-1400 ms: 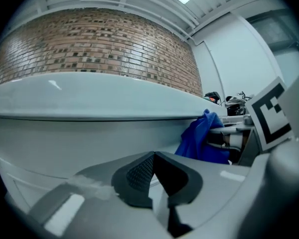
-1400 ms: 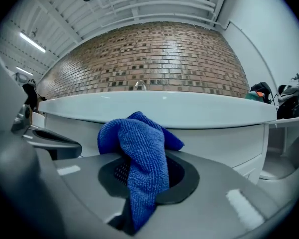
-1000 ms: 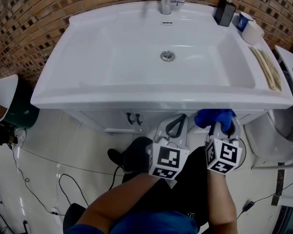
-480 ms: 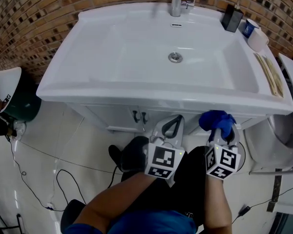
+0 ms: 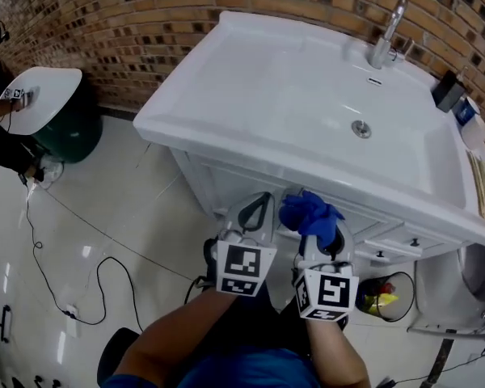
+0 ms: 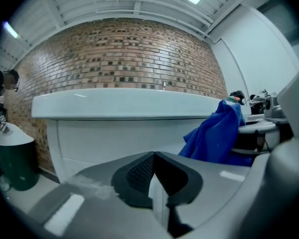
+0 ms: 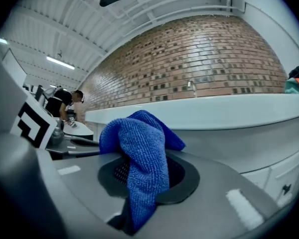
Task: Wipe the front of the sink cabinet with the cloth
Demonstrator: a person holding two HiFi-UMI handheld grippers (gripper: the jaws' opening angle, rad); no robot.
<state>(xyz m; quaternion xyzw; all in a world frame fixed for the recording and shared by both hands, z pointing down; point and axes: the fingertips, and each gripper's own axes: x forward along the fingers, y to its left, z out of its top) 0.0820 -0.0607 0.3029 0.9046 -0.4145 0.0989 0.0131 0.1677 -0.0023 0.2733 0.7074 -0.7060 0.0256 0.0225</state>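
A bunched blue cloth [image 5: 308, 217] [image 7: 139, 158] [image 6: 214, 136] sticks out of my right gripper [image 5: 322, 234], which is shut on it a short way in front of the white sink cabinet [image 5: 250, 186]. The cabinet front [image 6: 119, 138] [image 7: 269, 148] stands under the rim of the white sink [image 5: 307, 95]. Left of it my left gripper [image 5: 253, 217] is shut with nothing between its jaws, just off the cabinet front; no contact shows. Cloth and cabinet look apart in both gripper views.
Brick wall [image 5: 145, 14] behind the sink, with a faucet [image 5: 385, 35] at its back. A green stand with a white top [image 5: 52, 107] sits left, a person beside it. A small bin [image 5: 384, 295] and cabinet handles [image 5: 396, 253] lie right. Cables [image 5: 73, 249] cross the glossy floor.
The head view has swung left and the sink now lies diagonally. Both grippers sit further left along the cabinet front, still side by side, the cloth still in the right one.
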